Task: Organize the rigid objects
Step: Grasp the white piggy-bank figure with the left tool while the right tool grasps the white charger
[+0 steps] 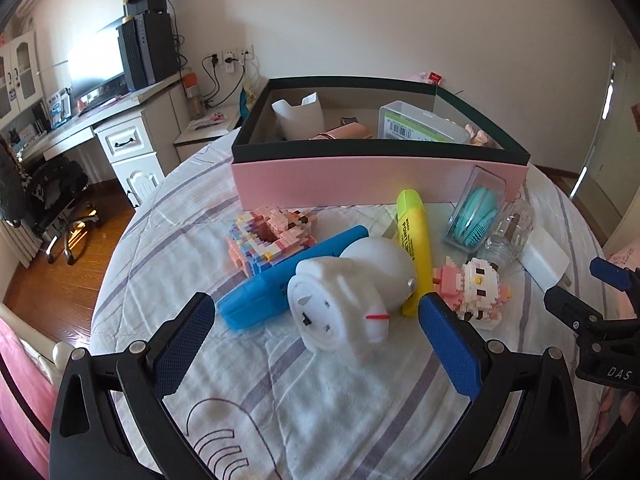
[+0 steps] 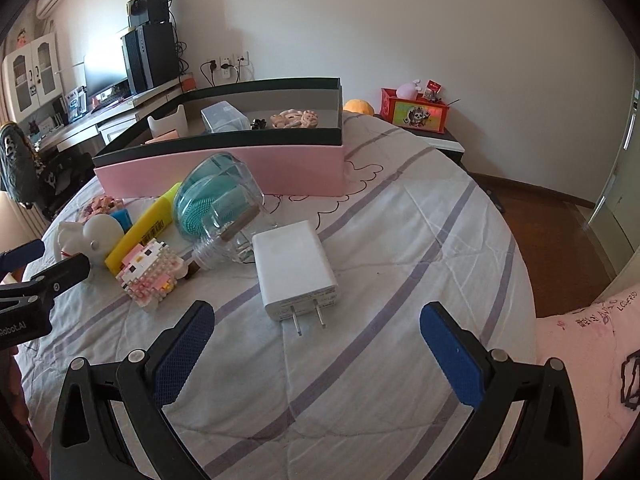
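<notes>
On the bed, a white toy lamp point(image 1: 344, 300) lies just ahead of my open, empty left gripper point(image 1: 316, 320). Around it lie a blue marker point(image 1: 280, 280), a yellow highlighter point(image 1: 414, 236), two brick figures point(image 1: 272, 236) point(image 1: 476, 284), a teal brush in a clear case point(image 1: 476, 212) and a glass jar point(image 1: 510, 232). A white charger point(image 2: 296, 268) lies prongs toward my open, empty right gripper point(image 2: 316, 324). The pink box point(image 1: 360, 180) point(image 2: 280, 168) behind holds several items.
The bed's striped sheet point(image 2: 400, 240) carries everything. A desk with monitor and computer tower point(image 1: 148, 52) stands at the left, an office chair point(image 1: 60, 208) beside it. A nightstand with a red box point(image 2: 416, 114) is behind the bed. Wooden floor point(image 2: 540, 232) lies to the right.
</notes>
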